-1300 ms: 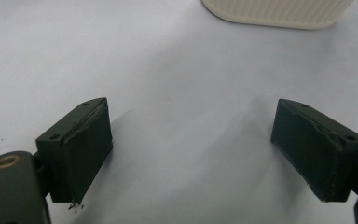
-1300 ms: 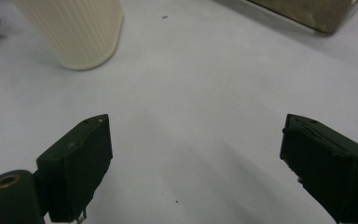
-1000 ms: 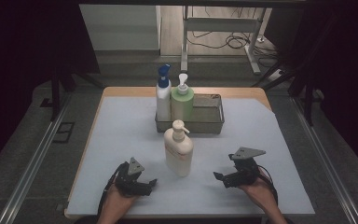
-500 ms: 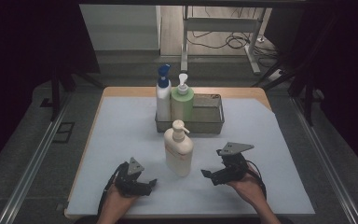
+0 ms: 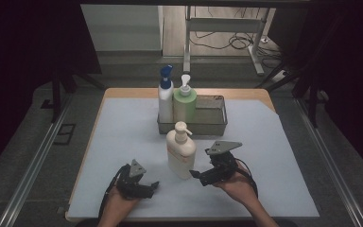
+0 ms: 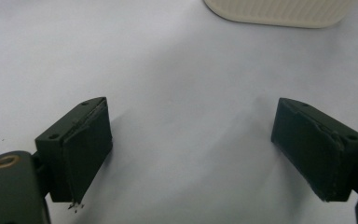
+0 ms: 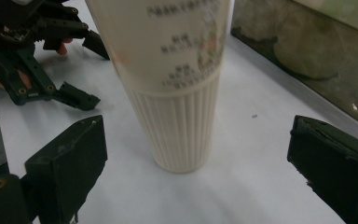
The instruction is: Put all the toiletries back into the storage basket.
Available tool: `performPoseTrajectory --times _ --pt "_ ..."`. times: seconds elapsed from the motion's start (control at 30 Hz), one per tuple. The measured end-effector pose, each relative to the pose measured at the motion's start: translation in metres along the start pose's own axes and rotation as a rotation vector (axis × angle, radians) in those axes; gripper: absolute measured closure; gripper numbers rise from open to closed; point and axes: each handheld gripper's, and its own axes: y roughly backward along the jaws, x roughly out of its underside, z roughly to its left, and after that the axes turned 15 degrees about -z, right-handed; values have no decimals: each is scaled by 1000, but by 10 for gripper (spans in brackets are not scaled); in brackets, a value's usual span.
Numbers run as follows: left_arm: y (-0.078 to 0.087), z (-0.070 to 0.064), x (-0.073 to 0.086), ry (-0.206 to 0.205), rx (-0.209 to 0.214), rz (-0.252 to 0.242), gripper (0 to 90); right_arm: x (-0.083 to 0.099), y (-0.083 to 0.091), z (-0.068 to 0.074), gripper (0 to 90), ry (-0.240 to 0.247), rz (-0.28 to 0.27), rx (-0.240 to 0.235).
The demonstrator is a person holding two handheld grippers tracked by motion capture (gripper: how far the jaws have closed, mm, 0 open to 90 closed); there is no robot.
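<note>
Cream pump bottle (image 5: pixel 181 150) stands upright in the middle of the high view, on the white sheet (image 5: pixel 123 137) that covers the counter (image 5: pixel 246 93).

The right tongs (image 5: pixel 194 175) sit at the lower middle of the high view, held in the person's right hand (image 5: pixel 238 184). Their tips are just beside the bottom of the cream bottle, on its right. In the right gripper view the two black jaws stand wide apart at the bottom corners of the frame. The ribbed bottom of the cream pump bottle (image 7: pixel 179 93) stands between them and a bit farther off. The jaws do not touch it. So these tongs are open and hold nothing.

The left tongs (image 5: pixel 152 187) lie low at the lower left of the high view, in the left hand (image 5: pixel 123 203), near the bottle but apart from it. In the left gripper view their jaws are also wide apart over the bare white sheet (image 6: pixel 182 93). The cream pump bottle's (image 6: pixel 275 11) base peeks in at the top edge of that frame. These tongs are open too. The left tongs (image 7: pixel 86 70) also show at the upper left of the right gripper view.

Farther up in the high view is a dark wire basket (image 5: pixel 215 124). Two more bottles stand in its left end, side by side. One is white with a blue spray top (image 5: pixel 165 97). The other is a green pump bottle (image 5: pixel 185 104).
</note>
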Motion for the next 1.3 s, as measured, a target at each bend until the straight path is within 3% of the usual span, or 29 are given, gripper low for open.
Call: performPoseTrajectory --times 0.43,0.9,1.2,1.3 --pt "0 0 0 0 1 1 120 -16 -17 9 92 24 -8 20" --pt "0 0 0 0 2 1 120 -24 -38 14 140 -12 -8 49" --pt "0 0 0 1 2 2 120 -24 -50 20 259 -21 -14 56" --pt "0 0 0 1 2 1 121 -25 -51 21 315 -4 -24 74"
